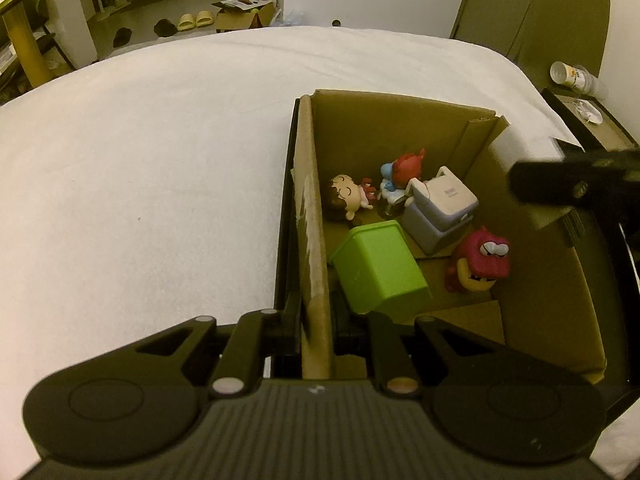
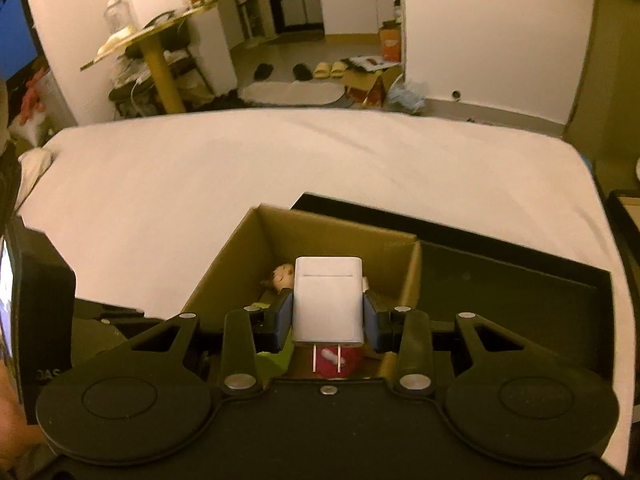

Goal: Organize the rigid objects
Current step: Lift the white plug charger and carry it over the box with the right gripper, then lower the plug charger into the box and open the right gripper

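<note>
Left wrist cam sits close over the cardboard box [image 1: 400, 140], at its left wall, facing steeply down and across the white bed [image 1: 140, 160]. Right wrist cam looks down from nearer side, slightly farther back. Both share box interior, bed, far floor w/ slippers [image 2: 330, 69].

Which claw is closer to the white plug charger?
Right. The right claw is clamped on the white plug charger above the cardboard box. The left claw only pinches the box's side wall.
</note>
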`<action>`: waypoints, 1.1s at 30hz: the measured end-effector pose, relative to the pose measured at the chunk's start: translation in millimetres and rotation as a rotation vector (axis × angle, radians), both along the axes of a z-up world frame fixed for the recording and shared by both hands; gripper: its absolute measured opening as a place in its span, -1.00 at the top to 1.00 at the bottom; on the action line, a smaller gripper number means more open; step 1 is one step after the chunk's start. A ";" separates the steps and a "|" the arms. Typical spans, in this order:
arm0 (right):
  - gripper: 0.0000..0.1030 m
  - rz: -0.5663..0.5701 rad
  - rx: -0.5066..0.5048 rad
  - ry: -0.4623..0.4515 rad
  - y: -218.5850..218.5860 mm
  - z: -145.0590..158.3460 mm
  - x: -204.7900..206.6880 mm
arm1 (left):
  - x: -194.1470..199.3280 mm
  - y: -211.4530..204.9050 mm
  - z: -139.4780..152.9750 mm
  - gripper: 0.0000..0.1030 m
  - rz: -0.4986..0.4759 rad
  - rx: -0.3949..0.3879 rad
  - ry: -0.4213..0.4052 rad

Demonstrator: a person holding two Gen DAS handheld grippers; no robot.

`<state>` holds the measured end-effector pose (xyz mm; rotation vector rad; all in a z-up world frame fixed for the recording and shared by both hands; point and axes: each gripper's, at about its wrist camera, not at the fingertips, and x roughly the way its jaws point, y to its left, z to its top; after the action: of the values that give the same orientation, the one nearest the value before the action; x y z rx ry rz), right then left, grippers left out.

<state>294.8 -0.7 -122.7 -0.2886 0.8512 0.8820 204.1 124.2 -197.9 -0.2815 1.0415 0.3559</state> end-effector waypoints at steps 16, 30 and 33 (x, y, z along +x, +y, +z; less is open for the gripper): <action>0.29 0.222 -0.186 -0.034 29.3 -25.5 -13.1 | -1.0 2.3 0.0 0.75 0.001 -0.008 -0.007; 0.28 0.316 -0.257 -0.069 44.6 -35.2 -20.0 | -2.0 3.5 0.4 0.75 0.001 -0.014 -0.010; 0.24 0.309 -0.249 -0.078 43.9 -34.2 -21.2 | -1.7 3.2 0.7 0.74 -0.001 -0.012 -0.010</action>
<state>273.6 43.2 -157.0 -0.6818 0.8575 1.0439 202.4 127.3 -197.3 -0.2929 1.0345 0.3477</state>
